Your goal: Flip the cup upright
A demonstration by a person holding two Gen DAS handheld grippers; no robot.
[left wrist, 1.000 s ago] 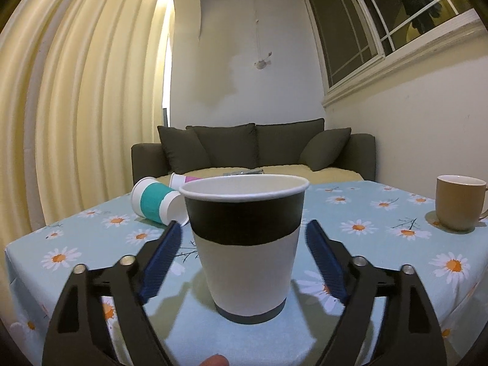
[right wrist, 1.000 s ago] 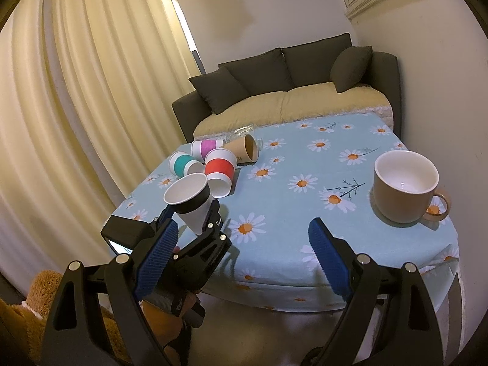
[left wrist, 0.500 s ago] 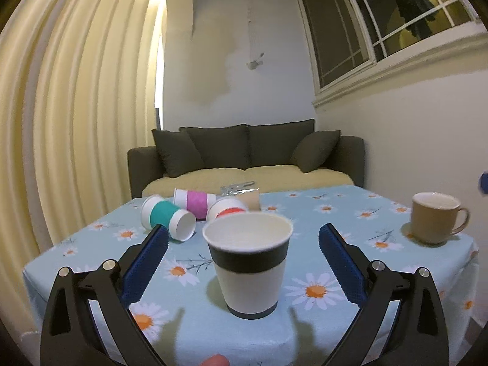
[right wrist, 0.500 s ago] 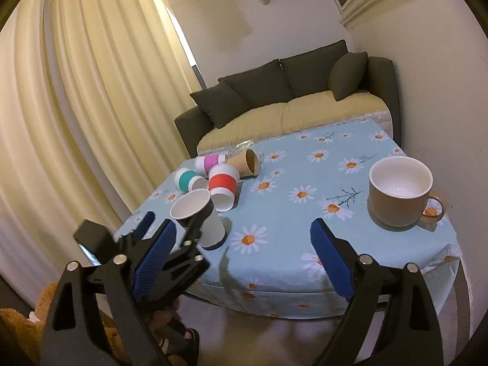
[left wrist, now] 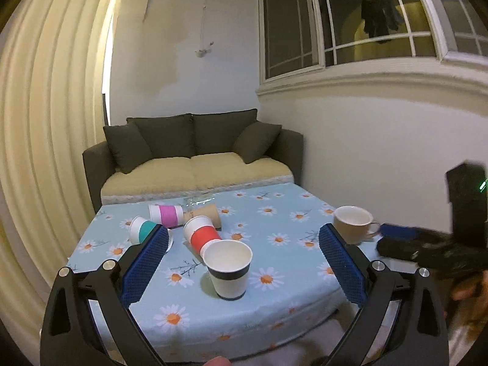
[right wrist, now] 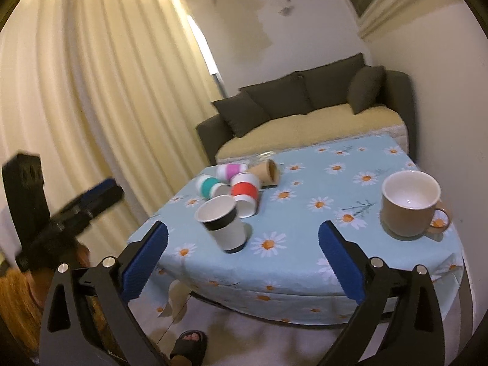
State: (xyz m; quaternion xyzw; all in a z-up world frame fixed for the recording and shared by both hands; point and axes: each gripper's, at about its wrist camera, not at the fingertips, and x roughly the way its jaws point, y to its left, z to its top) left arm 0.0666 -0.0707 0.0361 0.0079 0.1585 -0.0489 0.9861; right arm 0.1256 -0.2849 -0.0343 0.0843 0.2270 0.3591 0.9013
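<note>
A white paper cup with a black band [left wrist: 228, 270] stands upright near the front edge of the daisy tablecloth; it also shows in the right wrist view [right wrist: 222, 227]. My left gripper [left wrist: 242, 267] is open and empty, pulled back off the table in front of the cup. My right gripper [right wrist: 242, 263] is open and empty, held off the table's front edge. Behind the upright cup, a red-banded cup [left wrist: 201, 235], a teal-banded cup [left wrist: 141, 230], a pink-banded cup [left wrist: 166, 215] and a brown cup [left wrist: 207, 213] lie on their sides.
A tan mug [left wrist: 352, 224] stands upright at the table's right side, also in the right wrist view [right wrist: 408, 202]. A dark sofa [left wrist: 195, 152] sits behind the table, a curtain on the left, a wall on the right. A sandalled foot [right wrist: 189, 343] is on the floor.
My left gripper has let go of the black-banded cup and drawn back and up from the table. The cup stays upright. My right gripper has shifted back slightly.
</note>
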